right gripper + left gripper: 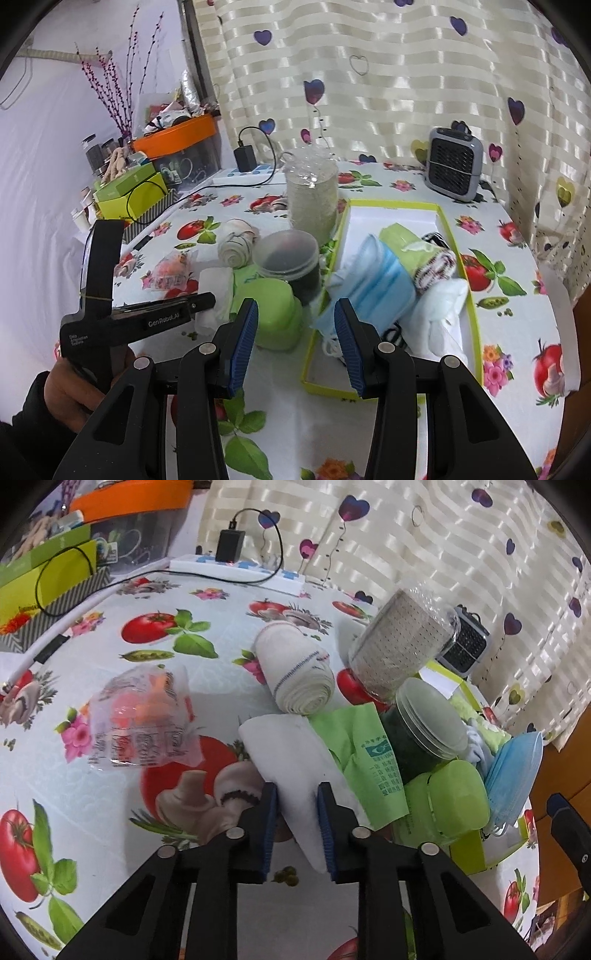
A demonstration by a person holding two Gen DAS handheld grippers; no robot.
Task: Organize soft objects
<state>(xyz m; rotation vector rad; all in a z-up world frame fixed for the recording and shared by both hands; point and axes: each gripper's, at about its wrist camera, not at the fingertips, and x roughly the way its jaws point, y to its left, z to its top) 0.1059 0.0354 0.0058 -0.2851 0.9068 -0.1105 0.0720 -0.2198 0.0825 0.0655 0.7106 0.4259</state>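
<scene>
My left gripper [299,812] is shut on a white soft pad [291,753]; both blue pads press its sides just above the tablecloth. In the right wrist view the left gripper [199,301] reaches that white pad [216,291] from the left, held by a hand [74,391]. My right gripper [295,310] stands open with nothing between its fingers, above a lime soft pack [277,317] and a stack of blue face masks [376,284]. The masks, a striped roll [436,262] and white cloth [439,314] lie in a lime-edged box [476,332].
A bandage roll [299,672], a wrapped perforated roll [399,642], a lidded jar [424,723] and a green printed cloth [365,753] crowd the box's left side. A plastic bag of orange items [144,720] lies left. A small heater [454,166] and power strip [236,566] stand behind.
</scene>
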